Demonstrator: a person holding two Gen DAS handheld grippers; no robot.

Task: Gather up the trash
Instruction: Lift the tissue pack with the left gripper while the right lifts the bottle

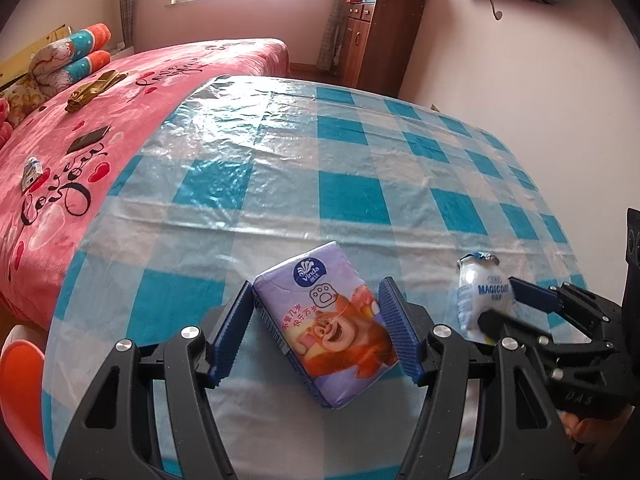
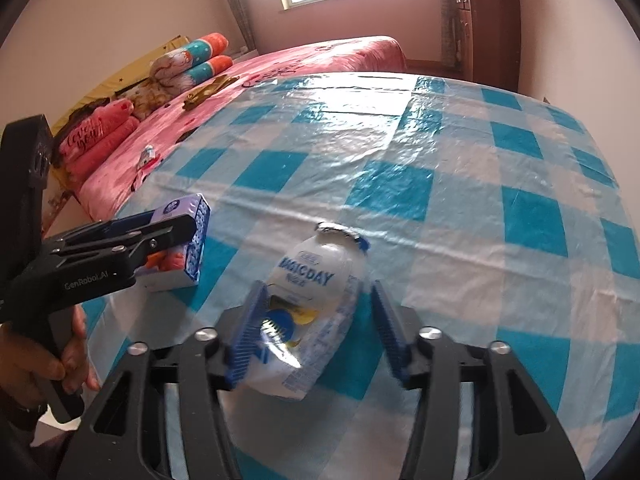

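A purple Vinda tissue pack (image 1: 326, 320) with a cartoon bear lies on the blue-and-white checked tablecloth (image 1: 352, 184). My left gripper (image 1: 316, 330) is open with its jaws on either side of the pack; a small gap shows on each side. A crumpled white Magicday bottle (image 2: 304, 312) with a torn foil lid lies on the cloth to the right of the pack. My right gripper (image 2: 318, 328) is open around it; the left pad touches it, the right pad stands clear. The bottle (image 1: 482, 298) and right gripper (image 1: 516, 304) show in the left wrist view; the pack (image 2: 182, 250) and left gripper (image 2: 176, 236) in the right.
A bed with a pink blanket (image 1: 60, 168) stands left of the table, with a phone (image 1: 88, 139), a small tube (image 1: 31, 171) and rolled bedding (image 1: 72, 56) on it. A wooden cabinet (image 1: 380, 44) stands at the back. An orange object (image 1: 20, 392) sits low left.
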